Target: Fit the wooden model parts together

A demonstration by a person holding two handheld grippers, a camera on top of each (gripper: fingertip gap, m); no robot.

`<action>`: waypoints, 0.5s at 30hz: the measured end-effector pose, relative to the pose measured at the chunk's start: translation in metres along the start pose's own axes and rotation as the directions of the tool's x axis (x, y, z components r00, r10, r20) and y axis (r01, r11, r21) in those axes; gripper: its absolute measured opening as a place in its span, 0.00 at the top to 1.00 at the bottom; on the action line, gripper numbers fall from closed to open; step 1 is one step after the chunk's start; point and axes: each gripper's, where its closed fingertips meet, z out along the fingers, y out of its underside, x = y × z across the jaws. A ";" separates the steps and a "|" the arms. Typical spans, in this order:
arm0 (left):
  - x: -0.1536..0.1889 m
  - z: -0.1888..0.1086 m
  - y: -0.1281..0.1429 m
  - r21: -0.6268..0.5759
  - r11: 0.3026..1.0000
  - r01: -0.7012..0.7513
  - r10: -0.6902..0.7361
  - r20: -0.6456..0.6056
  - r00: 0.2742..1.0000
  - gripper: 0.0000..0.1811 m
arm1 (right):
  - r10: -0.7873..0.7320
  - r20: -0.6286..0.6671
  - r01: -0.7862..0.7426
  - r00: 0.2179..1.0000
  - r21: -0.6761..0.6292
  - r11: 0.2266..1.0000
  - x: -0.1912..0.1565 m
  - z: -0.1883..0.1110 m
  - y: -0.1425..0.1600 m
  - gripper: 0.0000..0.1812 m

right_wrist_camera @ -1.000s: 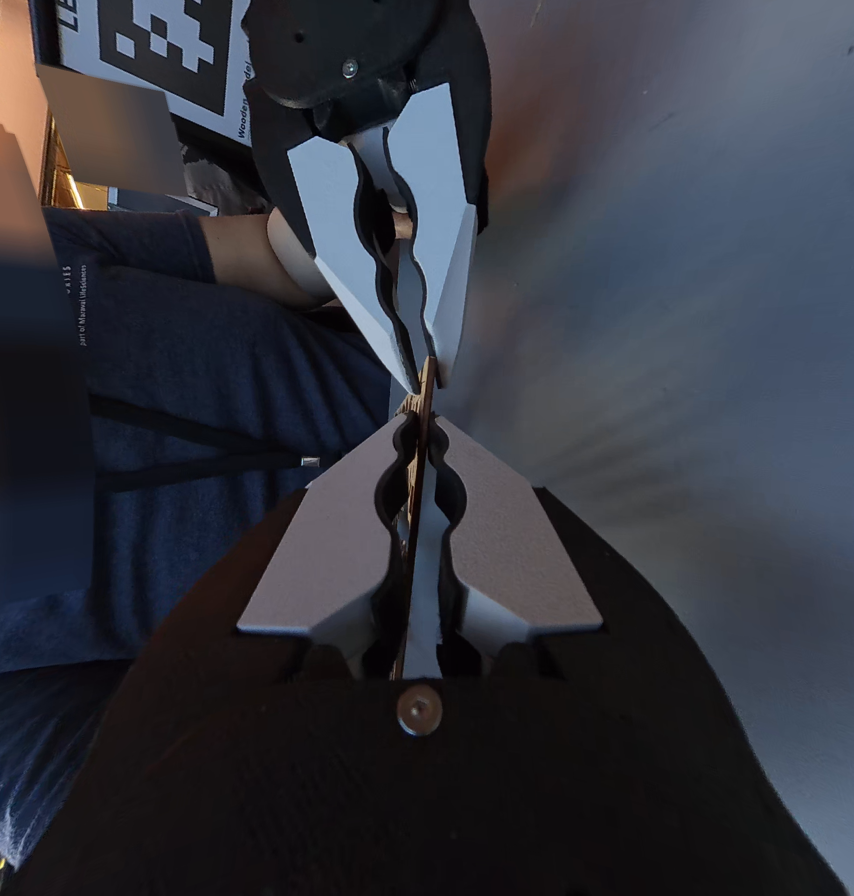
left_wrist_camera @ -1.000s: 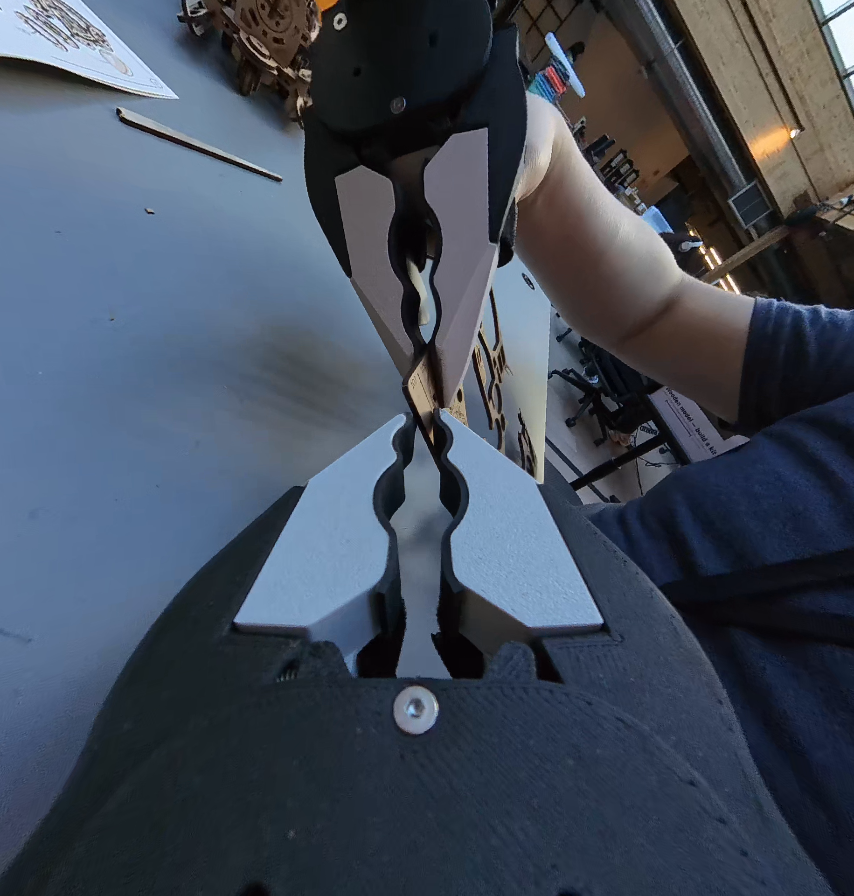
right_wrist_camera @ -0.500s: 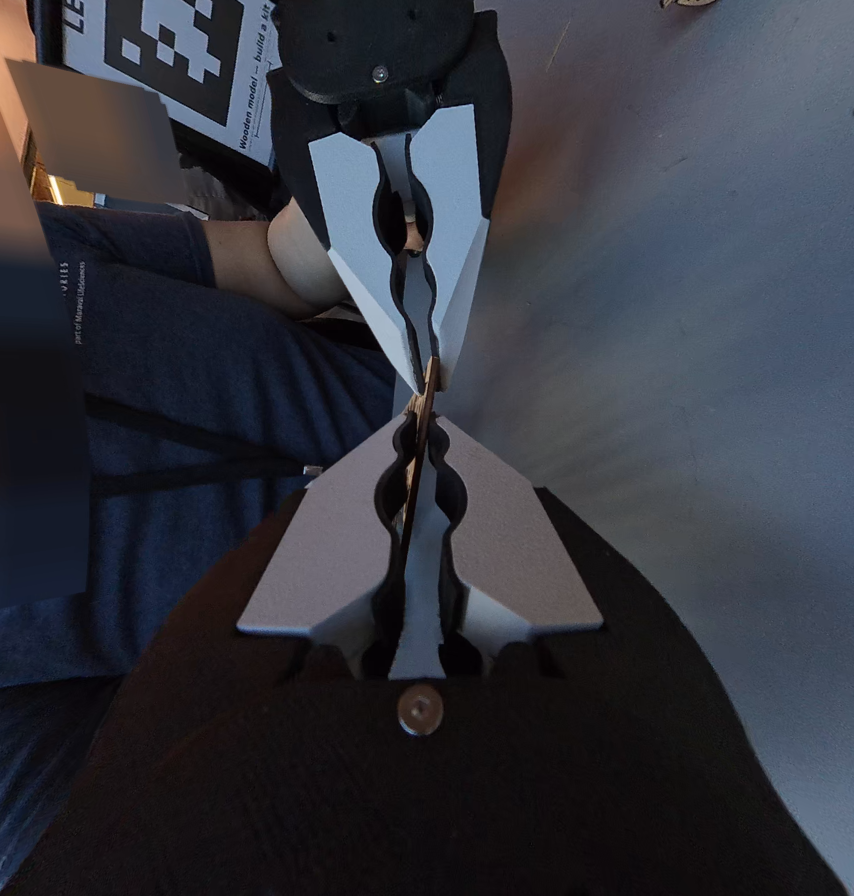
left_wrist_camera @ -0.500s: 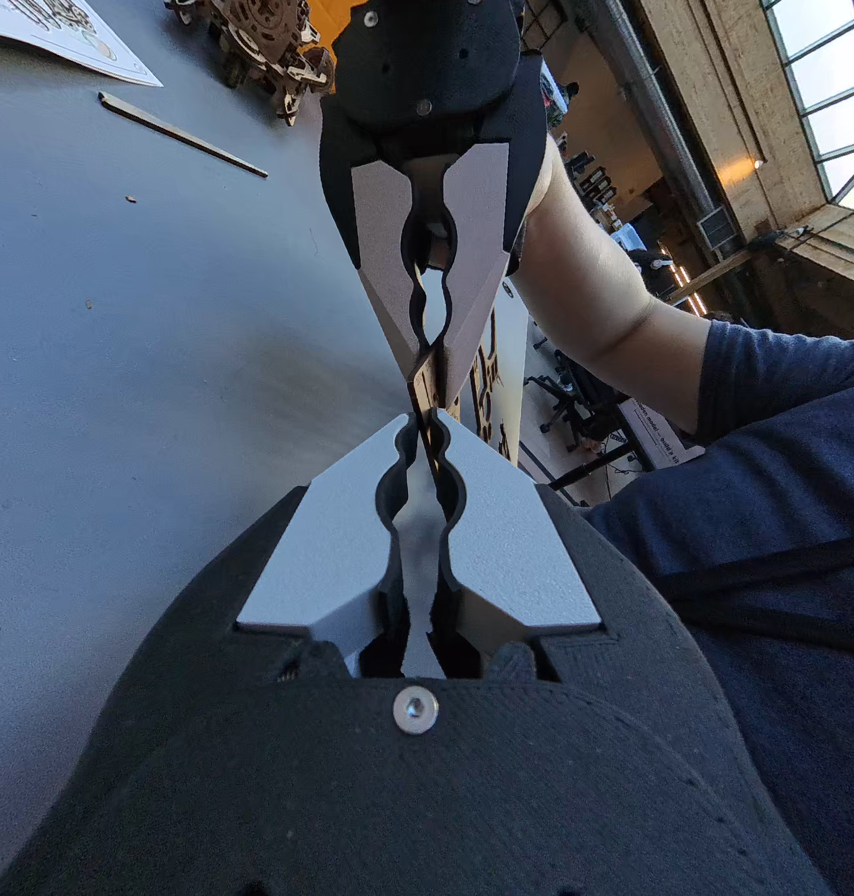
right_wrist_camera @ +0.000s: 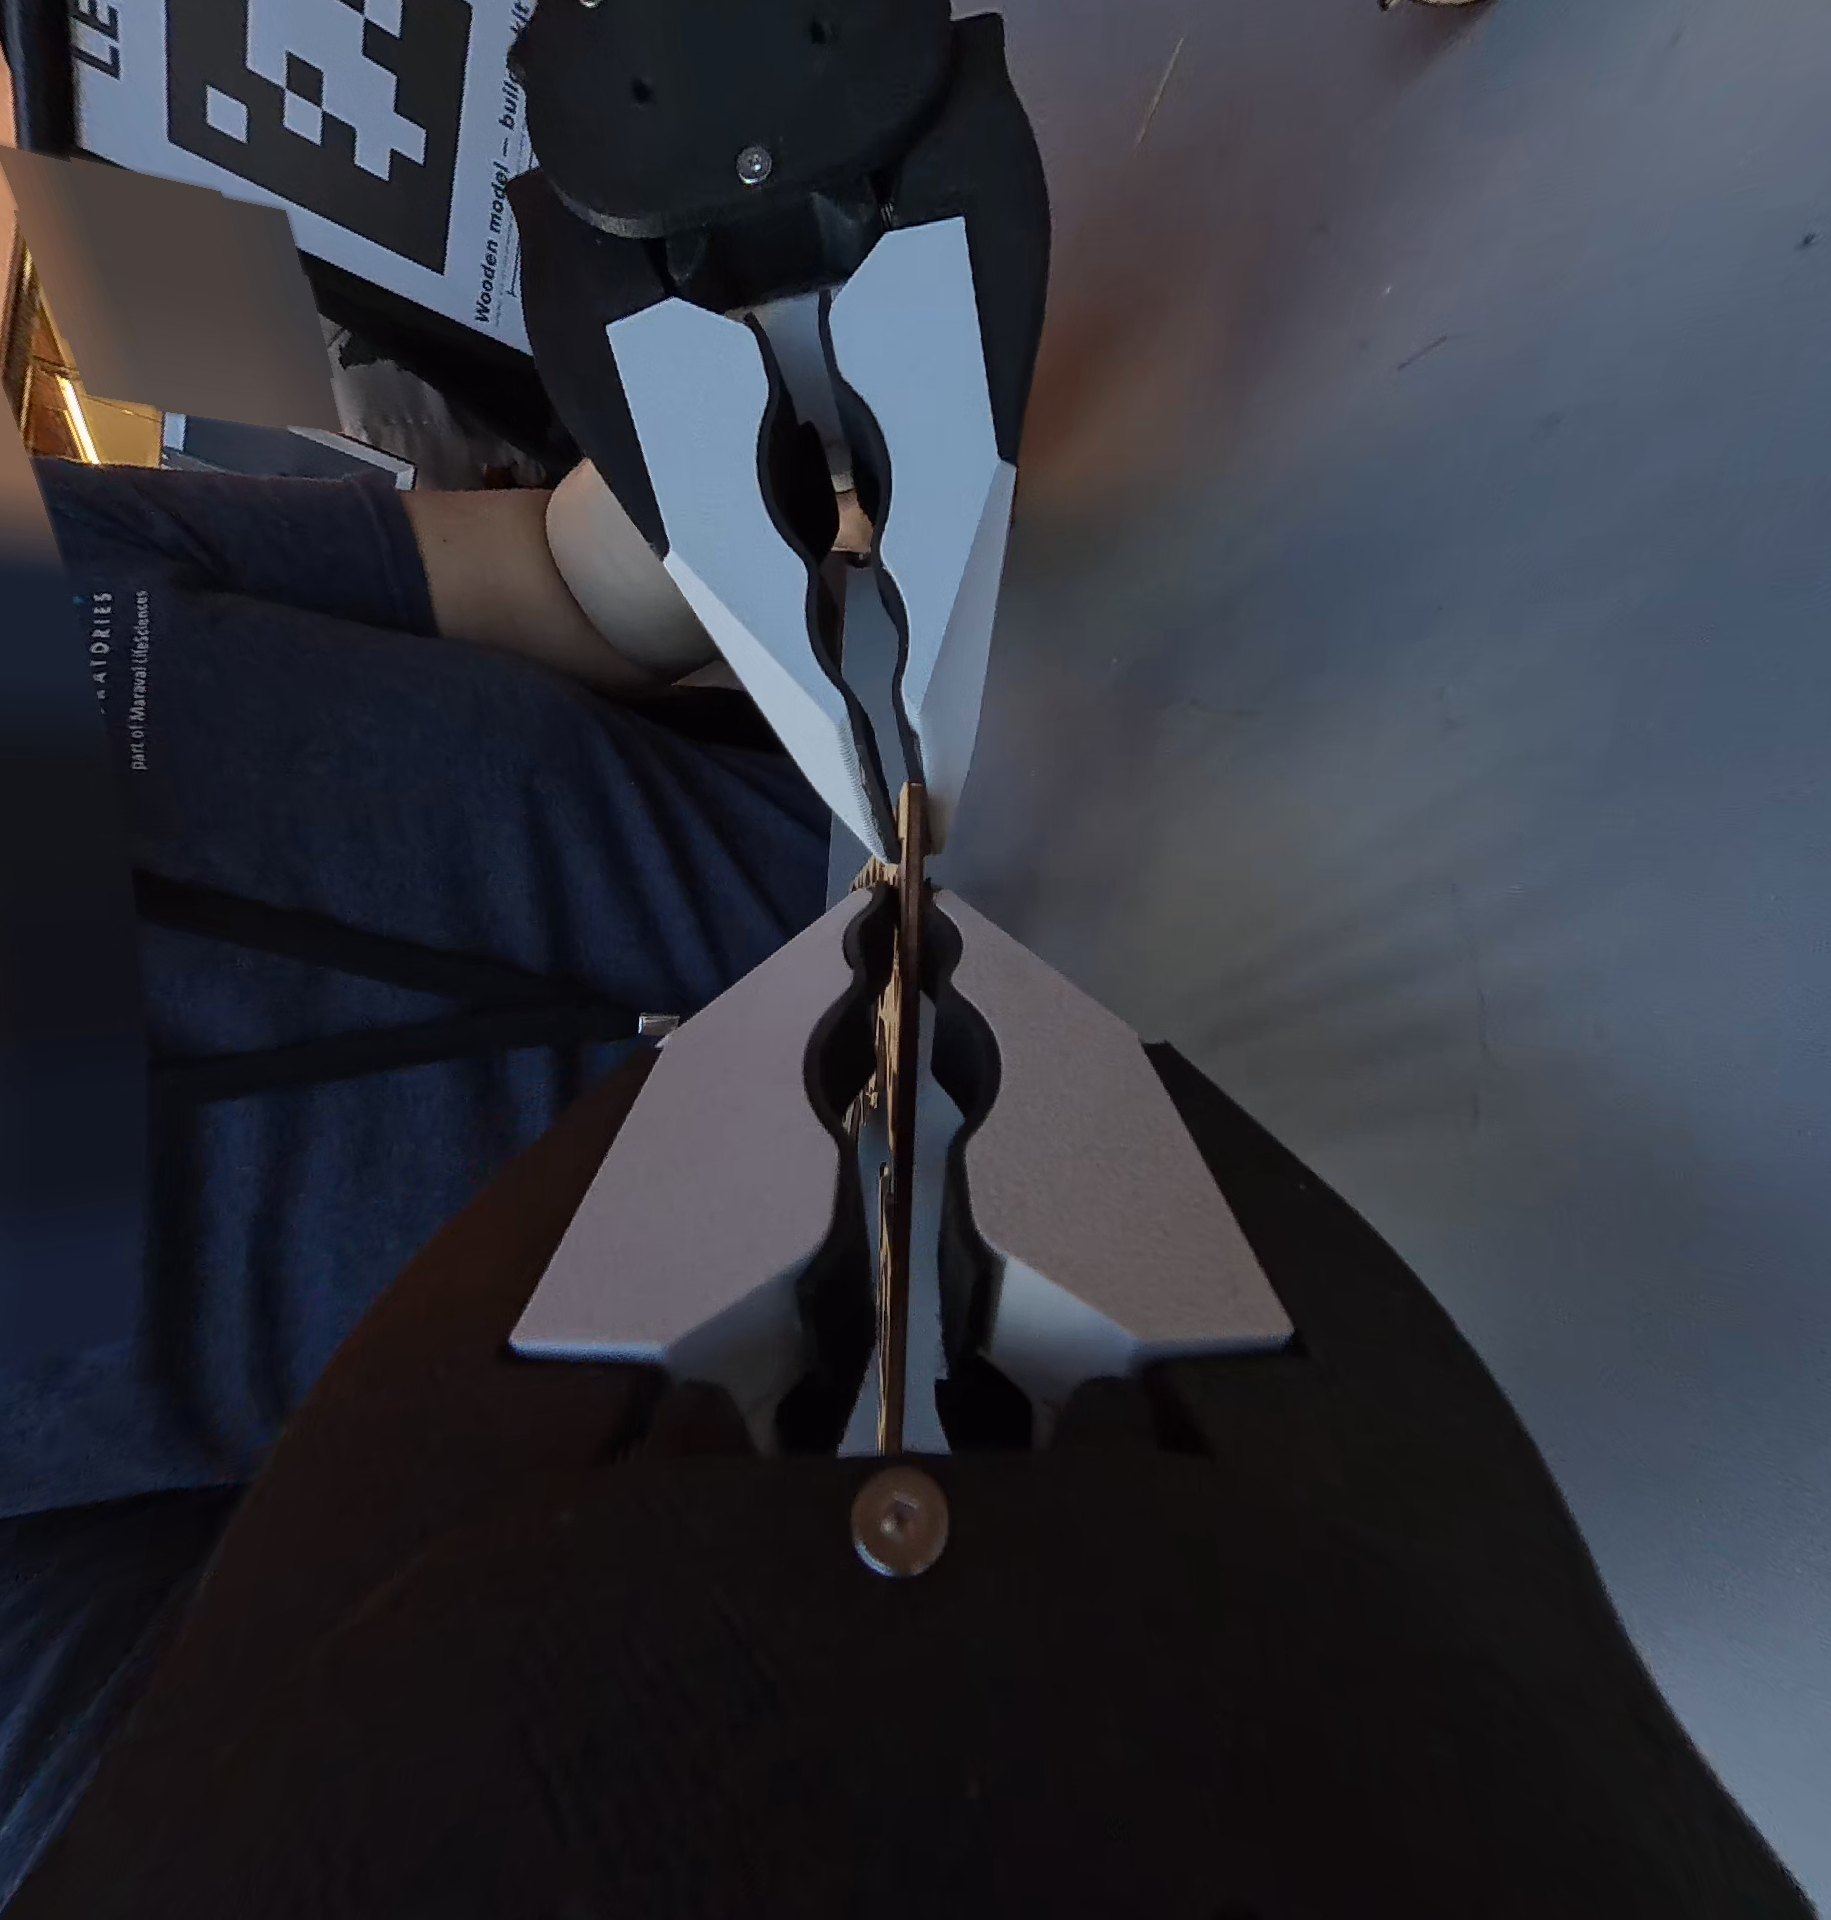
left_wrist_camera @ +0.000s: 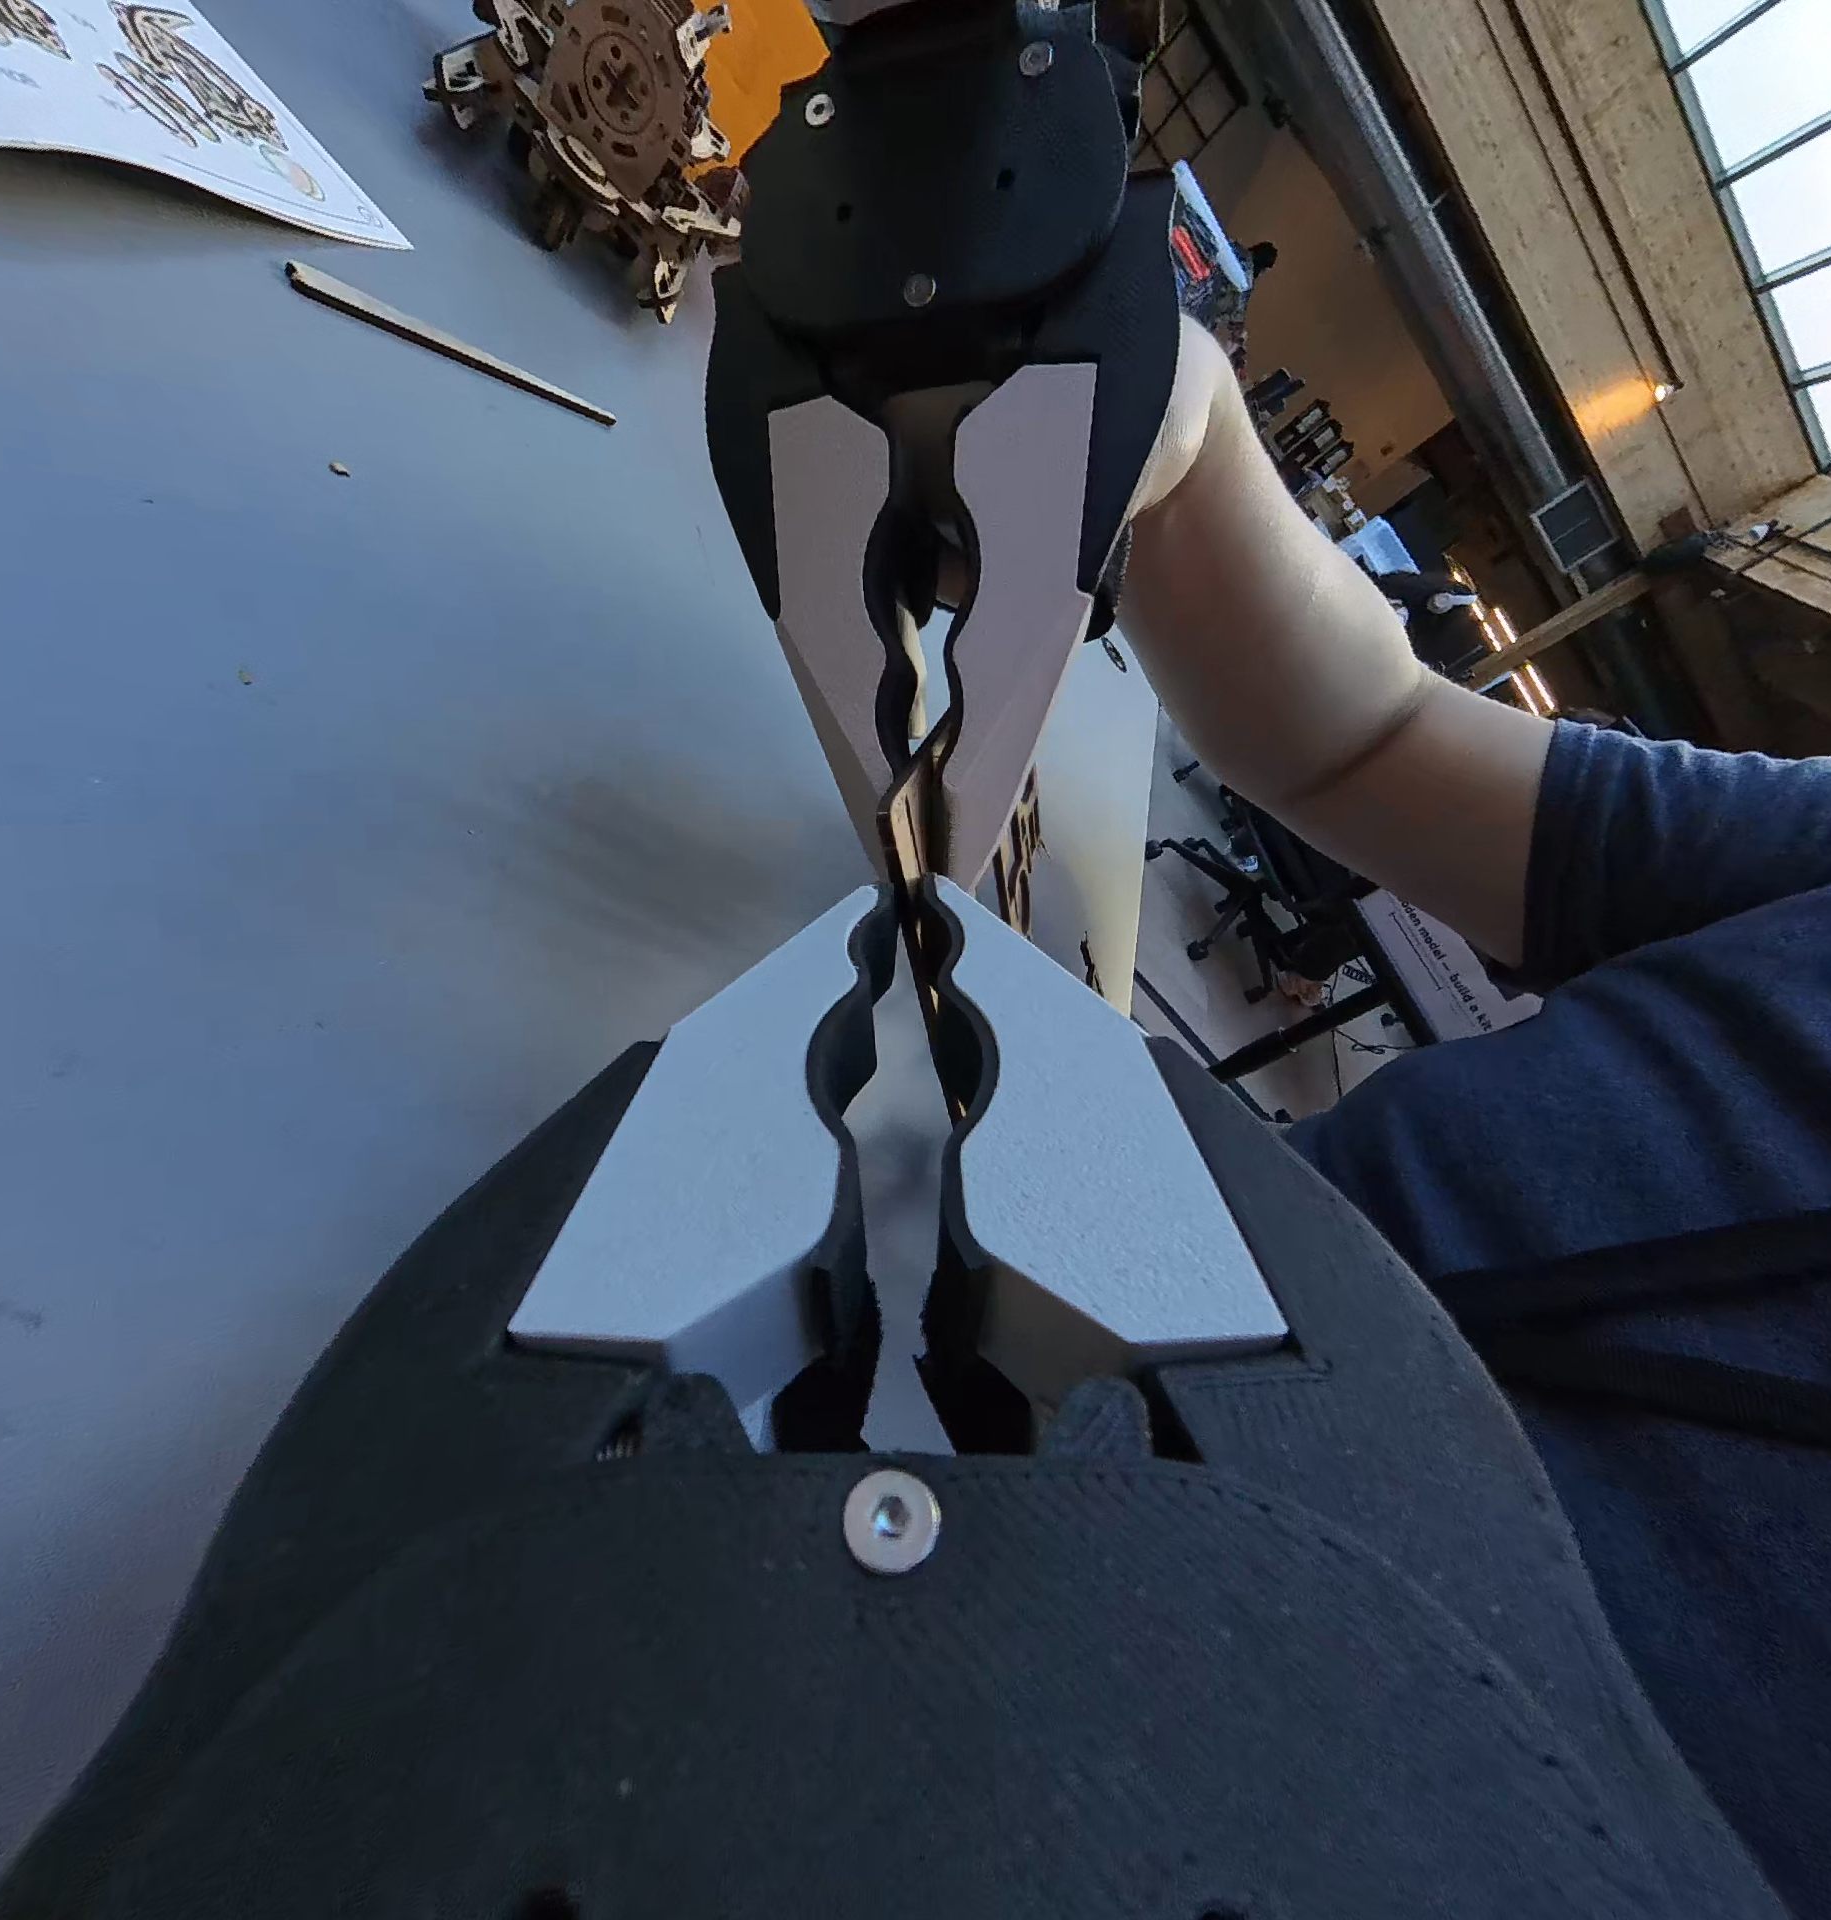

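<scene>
The left gripper (left_wrist_camera: 906,894), black-bodied with pale grey wedge fingers, and the right gripper (right_wrist_camera: 903,904), of the same build, meet tip to tip above the matte grey table (left_wrist_camera: 267,831). Between them is a thin flat laser-cut wooden part (right_wrist_camera: 898,1039), seen edge-on. In the right wrist view the part runs from the right gripper's base out past its fingertips, lying along the centre of the narrow gap with the tips pinched onto it; the jaws are almost fully closed. The part's far end enters the left gripper's tips, which are likewise nearly together and appear to grip its edge. In the left wrist view the same dark-edged piece (left_wrist_camera: 906,842) spans the short space between the two sets of tips, clear of the table. Whether one piece or two is held cannot be told. On the table beyond lie a round, gear-like assembled wooden model (left_wrist_camera: 610,125), a thin wooden strip (left_wrist_camera: 443,343) and a white printed sheet (left_wrist_camera: 163,114), all well apart from the grippers.
</scene>
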 end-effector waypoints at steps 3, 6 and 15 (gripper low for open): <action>-0.002 -0.001 0.001 -0.010 0.999 -0.034 0.034 0.028 0.999 0.99 | -0.016 -0.025 0.016 1.000 -0.002 1.000 0.002 0.001 0.000 0.99; -0.002 -0.001 0.002 -0.036 0.996 -0.086 0.089 0.070 0.994 0.98 | -0.021 -0.021 0.021 1.000 0.003 1.000 0.000 0.002 0.000 0.99; -0.003 0.001 0.000 -0.061 0.994 -0.091 0.100 0.157 0.982 0.98 | -0.046 -0.069 0.047 0.997 0.003 0.999 0.000 -0.001 0.000 0.99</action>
